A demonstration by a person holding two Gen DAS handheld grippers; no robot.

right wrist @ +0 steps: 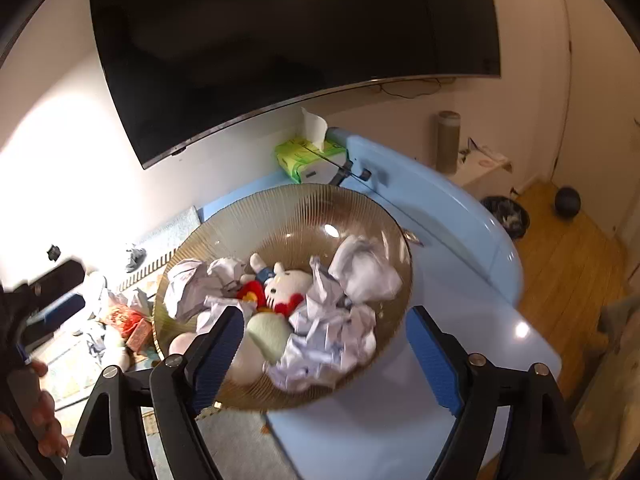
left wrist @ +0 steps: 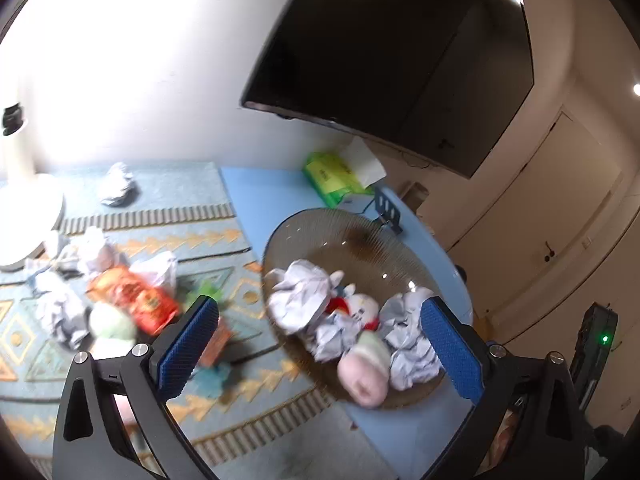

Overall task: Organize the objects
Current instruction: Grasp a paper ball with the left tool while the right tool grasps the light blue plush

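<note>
Both my grippers, left (left wrist: pixel 320 354) and right (right wrist: pixel 326 358), hang spread wide, holding nothing, over the ribbed glass bowl (right wrist: pixel 280 216) stuffed with crumpled paper (right wrist: pixel 332 336) and a plush toy (right wrist: pixel 286 286).

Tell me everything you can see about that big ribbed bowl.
The bowl is wide, shallow, amber-tinted and see-through, glass or plastic, with fine ribs fanning to its rim. It sits upright on the blue tabletop, its left edge over the patterned mat. Inside lie crumpled paper balls, a plush cat toy and pale soft rolls.
</note>
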